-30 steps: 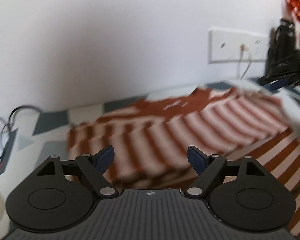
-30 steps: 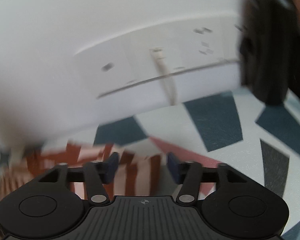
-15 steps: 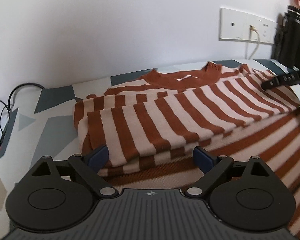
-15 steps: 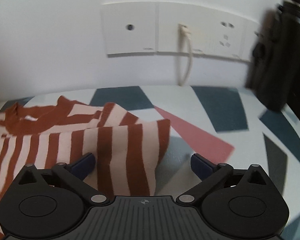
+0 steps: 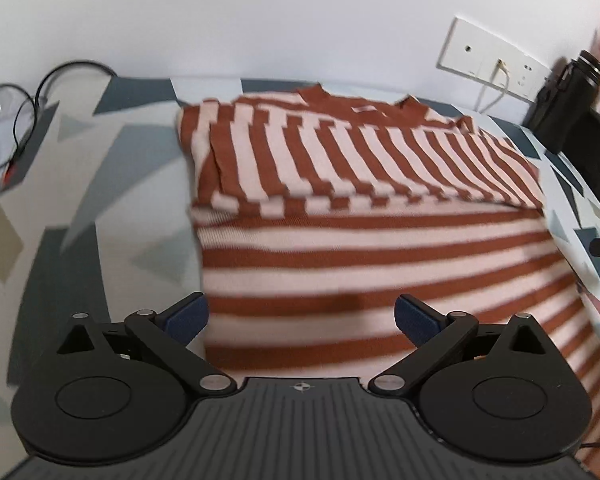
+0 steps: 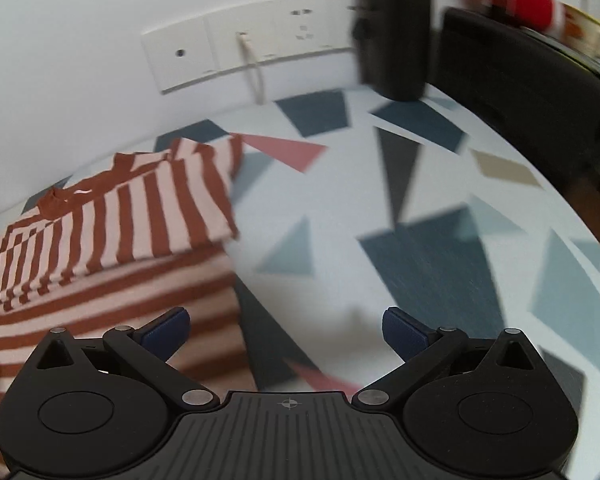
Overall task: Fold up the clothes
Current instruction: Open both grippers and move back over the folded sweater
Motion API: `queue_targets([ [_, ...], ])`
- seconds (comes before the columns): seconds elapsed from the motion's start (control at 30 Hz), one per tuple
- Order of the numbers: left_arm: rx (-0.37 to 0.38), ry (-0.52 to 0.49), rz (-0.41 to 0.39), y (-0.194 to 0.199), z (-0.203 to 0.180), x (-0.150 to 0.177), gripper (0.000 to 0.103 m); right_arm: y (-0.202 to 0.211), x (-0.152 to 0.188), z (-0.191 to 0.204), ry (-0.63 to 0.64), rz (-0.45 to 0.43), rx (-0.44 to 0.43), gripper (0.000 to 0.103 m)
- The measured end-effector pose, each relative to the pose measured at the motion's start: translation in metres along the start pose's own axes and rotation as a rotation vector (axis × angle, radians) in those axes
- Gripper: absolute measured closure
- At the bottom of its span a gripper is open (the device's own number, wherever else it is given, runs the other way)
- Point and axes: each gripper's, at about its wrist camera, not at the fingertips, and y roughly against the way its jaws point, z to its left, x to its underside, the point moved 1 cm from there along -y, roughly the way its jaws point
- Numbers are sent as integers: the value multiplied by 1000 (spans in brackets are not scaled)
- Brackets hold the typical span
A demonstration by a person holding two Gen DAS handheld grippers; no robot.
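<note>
sweater (image 5: 372,248) hem hidden, bottle (image 6: 396,28) top cropped

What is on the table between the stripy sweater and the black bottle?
Nothing: only bare patterned tablecloth lies between the stripy sweater and the black bottle. The right wrist view shows it best.

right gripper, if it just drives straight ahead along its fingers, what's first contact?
Probably the bare patterned tablecloth: the open right gripper points just right of the striped sweater edge. Past that, the wall with the outlet panel. Depth is unclear in the fisheye.
</note>
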Motion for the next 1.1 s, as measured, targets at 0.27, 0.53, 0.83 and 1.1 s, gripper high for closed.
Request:
queue_targets([
  [0.27,-44,20,86,18,-23,41,1,30,24,12,118,42,-70,1],
  [0.53,-161,-64,121,37,-48,83,0,36,67,-3,196,110,-84,1],
  [0.83,-187,-23,121,50,-55,102,0,34,104,-18,221,150,-51,1],
  [1.1,-145,-74,57,68,-48,128,0,37,114,-17,272,99,-39,1],
])
